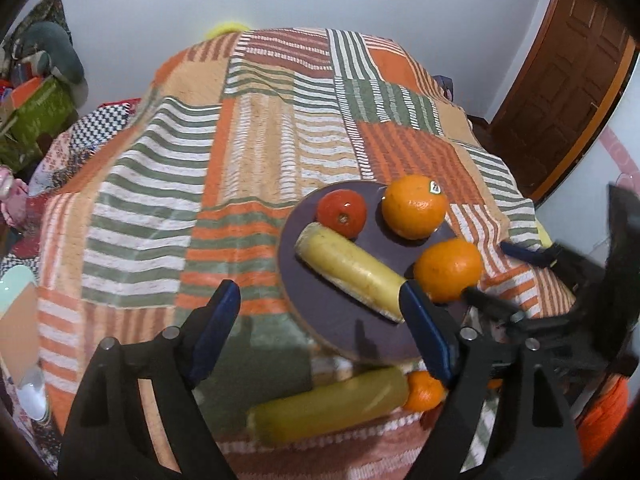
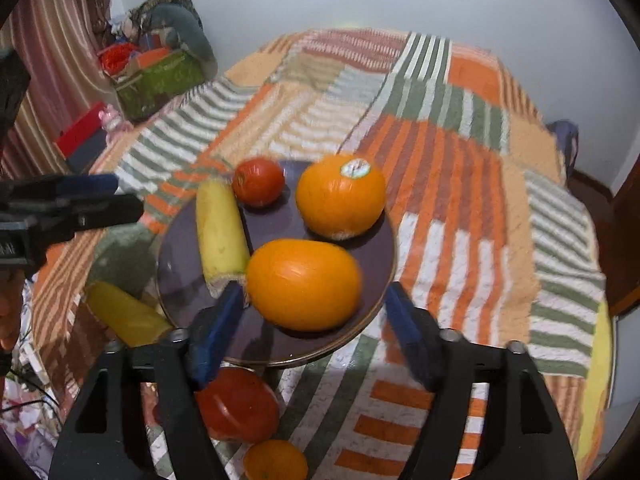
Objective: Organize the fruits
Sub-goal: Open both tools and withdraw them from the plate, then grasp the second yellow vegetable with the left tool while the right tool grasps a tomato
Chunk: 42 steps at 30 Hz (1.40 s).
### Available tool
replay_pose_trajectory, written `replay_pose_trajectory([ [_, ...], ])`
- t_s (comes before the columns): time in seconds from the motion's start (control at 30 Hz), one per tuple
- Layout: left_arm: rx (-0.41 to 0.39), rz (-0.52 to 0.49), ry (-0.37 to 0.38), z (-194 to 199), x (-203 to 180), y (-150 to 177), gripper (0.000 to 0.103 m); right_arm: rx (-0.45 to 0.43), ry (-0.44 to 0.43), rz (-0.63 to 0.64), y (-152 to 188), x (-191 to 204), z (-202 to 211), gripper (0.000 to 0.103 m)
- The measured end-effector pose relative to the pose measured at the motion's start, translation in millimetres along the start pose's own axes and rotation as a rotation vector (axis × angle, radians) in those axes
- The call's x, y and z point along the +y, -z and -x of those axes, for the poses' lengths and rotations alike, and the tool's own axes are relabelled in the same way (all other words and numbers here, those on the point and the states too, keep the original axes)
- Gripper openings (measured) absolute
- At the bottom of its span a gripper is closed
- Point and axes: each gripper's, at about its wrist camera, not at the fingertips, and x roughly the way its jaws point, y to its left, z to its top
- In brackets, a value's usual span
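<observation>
A dark purple plate (image 1: 340, 320) (image 2: 280, 224) lies on the striped cloth. On it are a yellow banana piece (image 1: 352, 272) (image 2: 220, 232), a small red fruit (image 1: 342, 208) (image 2: 258, 182), a stickered orange (image 1: 414, 206) (image 2: 340, 196) and a second orange (image 1: 448, 270) (image 2: 304, 284). My right gripper (image 2: 316, 320) is open, its blue pads on either side of the second orange. My left gripper (image 1: 320, 320) is open and empty over the plate's near-left edge. Off the plate lie another banana piece (image 1: 328, 408) (image 2: 124, 316), a red fruit (image 2: 238, 406) and a small orange (image 1: 424, 392) (image 2: 276, 460).
The striped orange, green and white cloth (image 1: 248, 152) covers the table. A green box (image 2: 156, 80) with clutter stands at the far left. A wooden door (image 1: 560, 92) is at the right. The left gripper also shows in the right wrist view (image 2: 80, 204).
</observation>
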Motion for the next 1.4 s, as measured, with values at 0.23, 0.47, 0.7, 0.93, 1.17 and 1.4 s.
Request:
replay_pose_trajectory([
  [0.23,0.027,-0.032,-0.026,13.6,8.1,27.0,0.085,-0.044,0.014,0.014,3.0,6.5,23.6,0.080],
  [0.47,0.091,-0.107,-0.007,6.3,-1.6,58.2,0.094,-0.016,0.000,0.000,24.3,14.4,31.9,0.080],
  [0.7,0.166,-0.227,-0.033,-20.1,-16.6,75.1,0.094,0.039,-0.018,-0.018,44.5,21.9,27.3,0.081],
  [0.93,0.222,-0.299,-0.025,-46.0,-27.4,75.2,0.099,0.095,-0.050,-0.015,55.7,28.6,11.9,0.080],
  [1.17,0.195,-0.281,0.001,-48.5,-23.6,76.4,0.101,0.130,-0.081,-0.014,57.5,27.0,-4.2,0.073],
  [1.4,0.210,-0.193,0.032,-35.7,-13.1,77.8,0.086,0.129,-0.108,0.020,58.9,33.9,-6.5,0.051],
])
